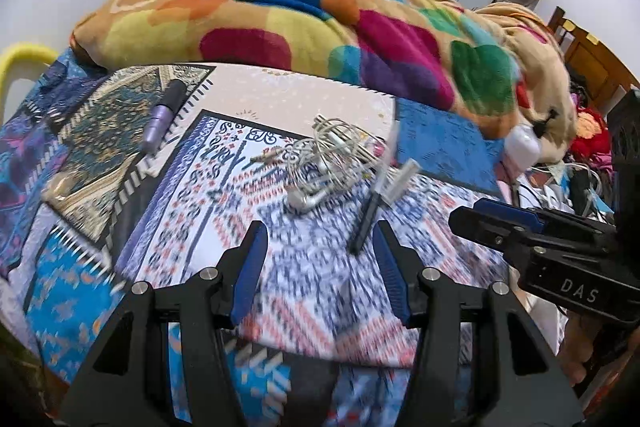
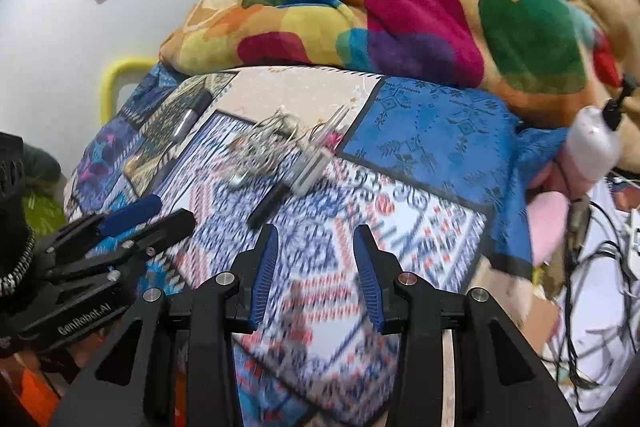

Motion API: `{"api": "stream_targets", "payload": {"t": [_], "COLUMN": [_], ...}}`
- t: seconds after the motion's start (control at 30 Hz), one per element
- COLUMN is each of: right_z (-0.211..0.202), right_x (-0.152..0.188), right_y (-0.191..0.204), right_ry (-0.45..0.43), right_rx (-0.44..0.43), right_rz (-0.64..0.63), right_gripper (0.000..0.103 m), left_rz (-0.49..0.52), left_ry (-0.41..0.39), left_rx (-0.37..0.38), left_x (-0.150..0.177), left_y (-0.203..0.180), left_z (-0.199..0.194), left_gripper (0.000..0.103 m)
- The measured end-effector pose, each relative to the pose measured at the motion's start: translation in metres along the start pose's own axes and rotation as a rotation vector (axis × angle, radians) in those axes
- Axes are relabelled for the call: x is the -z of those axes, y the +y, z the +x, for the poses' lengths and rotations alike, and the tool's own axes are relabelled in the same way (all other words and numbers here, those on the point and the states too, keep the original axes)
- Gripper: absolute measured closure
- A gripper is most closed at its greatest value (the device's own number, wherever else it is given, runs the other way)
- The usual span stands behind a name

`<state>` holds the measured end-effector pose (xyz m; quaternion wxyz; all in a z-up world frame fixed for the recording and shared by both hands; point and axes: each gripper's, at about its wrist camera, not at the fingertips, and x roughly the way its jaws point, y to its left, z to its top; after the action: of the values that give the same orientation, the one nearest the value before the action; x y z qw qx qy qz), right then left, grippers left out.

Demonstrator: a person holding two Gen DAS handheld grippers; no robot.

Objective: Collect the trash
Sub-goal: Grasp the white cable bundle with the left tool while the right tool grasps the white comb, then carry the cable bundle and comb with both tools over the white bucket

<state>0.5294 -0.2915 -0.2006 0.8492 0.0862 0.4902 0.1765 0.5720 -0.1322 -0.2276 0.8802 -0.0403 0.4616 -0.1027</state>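
Both grippers poised above a bed (image 1: 440,143) covered in a patchwork sheet of blue, white and red prints. Left gripper (image 1: 320,247) with blue-padded fingers (image 1: 250,267) spread apart, nothing between them but the patterned sheet below. Right gripper (image 2: 316,251) likewise spread, a little narrower, fingers (image 2: 368,275) empty over the sheet. Each gripper visible from the other's camera: the right one (image 1: 496,223) at the right edge of the left view, the left one (image 2: 156,219) at the lower left of the right view. Ahead of both, near the middle of the bed: a tangle of white earphone cable (image 1: 328,159), touching or overlapping a disposable razor (image 1: 400,183) with a dark handle, the handle's end just ahead of the left gripper's right finger. Further left, well apart from those, a purple and black tube (image 1: 166,115) lying on a dark ornamental patch. Behind it all, a rumpled multicoloured blanket (image 1: 280,15) heaped along the far side. Beside the bed at right, a jumble of cables (image 2: 592,267) and a white bottle (image 2: 592,139). Much blurred throughout.
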Motion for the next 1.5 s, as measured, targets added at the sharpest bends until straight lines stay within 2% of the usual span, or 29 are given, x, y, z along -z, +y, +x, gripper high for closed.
{"api": "stream_targets", "payload": {"t": [0.17, 0.27, 0.33, 0.4, 0.43, 0.47, 0.53, 0.67, 0.93, 1.3, 1.33, 1.43, 1.5], "right_z": [0.029, 0.041, 0.046, 0.047, 0.048, 0.047, 0.043, 0.029, 0.003, -0.026, -0.025, -0.017, -0.013], "right_x": [-0.021, -0.027, -0.029, -0.029, -0.03, -0.03, -0.028, -0.019, 0.011, 0.051, 0.054, 0.062, 0.066], "right_y": [-0.011, -0.011, -0.01, -0.011, -0.012, -0.013, -0.011, -0.002, 0.005, 0.0, 0.0, -0.001, -0.001], "right_ry": [0.035, 0.049, 0.045, 0.029, 0.028, 0.024, 0.004, -0.024, 0.004, 0.033, 0.044, 0.092, 0.094], "right_rx": [-0.016, -0.074, -0.073, -0.074, -0.082, -0.092, -0.081, -0.027, 0.05, 0.102, 0.102, 0.103, 0.109], "right_rz": [0.018, 0.022, 0.018, 0.021, 0.026, 0.027, 0.006, -0.066, -0.175, -0.213, -0.215, -0.214, -0.217], "right_gripper": [0.067, 0.067, 0.071, 0.077, 0.08, 0.083, 0.085, 0.089, 0.092, 0.092, 0.092, 0.092, 0.092], "left_rz": [-0.026, -0.026, -0.026, -0.035, -0.042, -0.041, -0.018, -0.024, -0.044, -0.05, -0.042, -0.012, -0.001], "left_ry": [0.019, 0.016, 0.011, 0.012, 0.013, -0.001, 0.005, -0.009, -0.027, 0.066, 0.068, 0.088, 0.083], "left_rx": [0.013, 0.027, 0.015, 0.041, 0.046, 0.041, 0.043, 0.046, 0.002, -0.033, -0.037, -0.031, -0.021], "left_x": [-0.015, -0.022, -0.024, -0.024, -0.023, -0.023, -0.022, -0.014, 0.009, 0.073, 0.078, 0.085, 0.085], "left_y": [0.008, 0.008, 0.009, 0.011, 0.013, 0.014, 0.014, 0.02, 0.036, 0.049, 0.047, 0.039, 0.034], "left_z": [0.029, 0.04, 0.048, 0.055, 0.058, 0.057, 0.057, 0.042, -0.004, -0.026, -0.027, -0.027, -0.027], "left_gripper": [0.049, 0.049, 0.049, 0.049, 0.052, 0.069, 0.09, 0.095, 0.095, 0.094, 0.09, 0.068, 0.062]}}
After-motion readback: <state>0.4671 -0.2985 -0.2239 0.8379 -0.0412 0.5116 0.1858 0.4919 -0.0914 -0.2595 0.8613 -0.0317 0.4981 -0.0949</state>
